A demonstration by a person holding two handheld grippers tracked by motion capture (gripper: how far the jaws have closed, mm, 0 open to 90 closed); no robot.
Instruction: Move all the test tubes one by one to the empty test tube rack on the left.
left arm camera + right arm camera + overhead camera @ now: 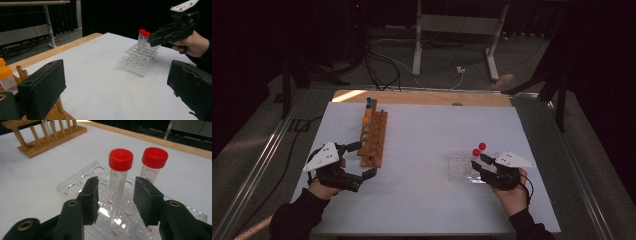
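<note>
A clear plastic tube rack point(459, 167) lies at the table's right and holds two red-capped tubes point(476, 152) upright. My right gripper point(116, 182) is open. Its pads flank the nearer red-capped tube point(120, 160) with a gap on each side, and the second tube point(154, 157) stands just behind. At the left stands a wooden rack point(374, 135) with orange-capped tubes point(367, 117) and a blue-capped one point(369, 100) at its far end. My left gripper point(363, 159) is wide open at the wooden rack's near end, with nothing between its pads point(45, 85).
The white table top point(422, 145) has a bare wooden strip point(422, 97) along its far edge. Beyond it on the floor are a metal desk frame point(457, 30) and loose cables point(382, 65). Open surface lies between the two racks.
</note>
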